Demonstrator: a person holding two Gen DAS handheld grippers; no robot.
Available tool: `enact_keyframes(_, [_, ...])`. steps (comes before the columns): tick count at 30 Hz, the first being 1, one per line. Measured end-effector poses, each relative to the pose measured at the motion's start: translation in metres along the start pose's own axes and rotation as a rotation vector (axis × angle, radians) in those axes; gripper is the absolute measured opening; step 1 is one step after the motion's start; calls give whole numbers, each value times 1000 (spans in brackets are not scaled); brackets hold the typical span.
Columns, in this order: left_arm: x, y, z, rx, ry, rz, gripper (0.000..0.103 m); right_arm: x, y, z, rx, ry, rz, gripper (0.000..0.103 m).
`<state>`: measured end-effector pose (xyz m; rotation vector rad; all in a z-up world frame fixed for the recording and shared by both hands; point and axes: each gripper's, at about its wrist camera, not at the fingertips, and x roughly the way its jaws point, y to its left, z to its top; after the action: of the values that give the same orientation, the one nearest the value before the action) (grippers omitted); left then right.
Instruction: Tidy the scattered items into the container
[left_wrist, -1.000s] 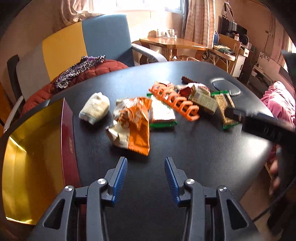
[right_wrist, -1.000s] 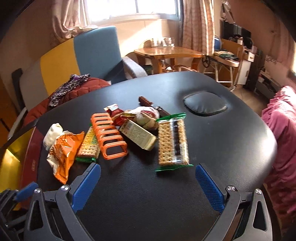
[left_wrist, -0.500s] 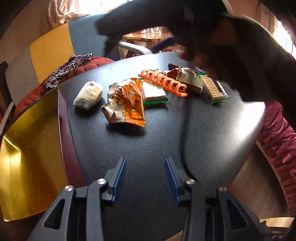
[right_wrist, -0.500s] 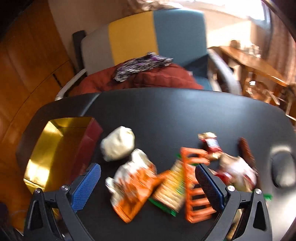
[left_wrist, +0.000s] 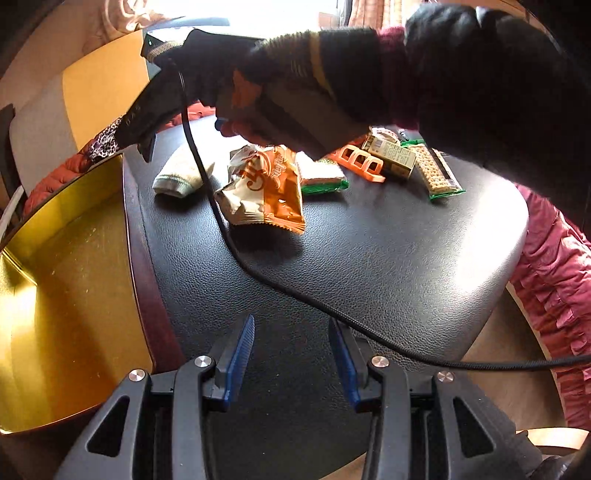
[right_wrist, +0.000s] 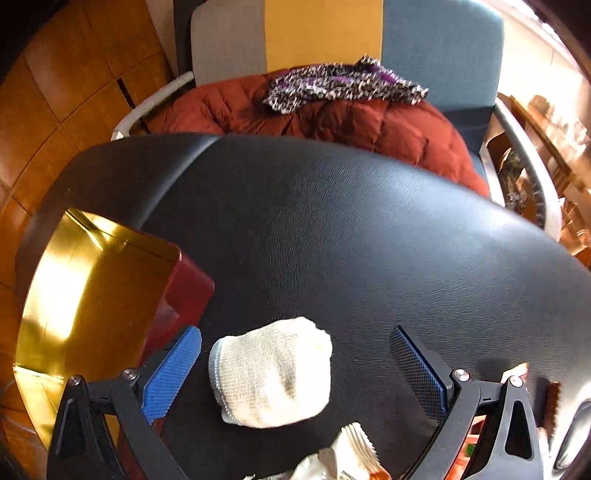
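Black padded worktop (right_wrist: 369, 229). Gold-lined container (left_wrist: 66, 266) at its left edge, nothing visible inside. Right gripper (right_wrist: 295, 369) fingers wide apart, straddling the rolled white sock (right_wrist: 271, 373), not touching. Left gripper (left_wrist: 291, 354) fingers apart over bare worktop. Orange snack bag (left_wrist: 266, 192), crackers (left_wrist: 437, 173) right of sock.

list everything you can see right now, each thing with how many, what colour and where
container: one, gold inside, dark red outside, table's left end
rolled sock: one, cream, between the right gripper's fingers, untouched
snack bag: one, orange and white, mid-table
cracker packs: two, green-edged
rack: one, orange
small box: one, tan
table: one, black
cable: one, black
left gripper: open, empty
right gripper: open
gloved hand: one, dark
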<state>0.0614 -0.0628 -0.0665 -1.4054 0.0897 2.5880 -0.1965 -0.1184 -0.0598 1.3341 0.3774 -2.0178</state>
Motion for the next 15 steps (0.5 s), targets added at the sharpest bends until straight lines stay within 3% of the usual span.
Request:
enact_keyframes(4, [2,-1,-2,6,10,-18,43,9,2,-18,-61,45,32,87])
enact_keyframes(6, [-1,-1,-1,6,-2,-20,43,9,3,-30,-101,60,52,73])
enact_keyframes(9, [-6,-2,-1,10,-14,-22,43,5,6,-47,-171,74,28,62])
enact_keyframes(15, [-16,-5,-1,20,-38,-13,43,-14,2,-76,-241,80,20,60])
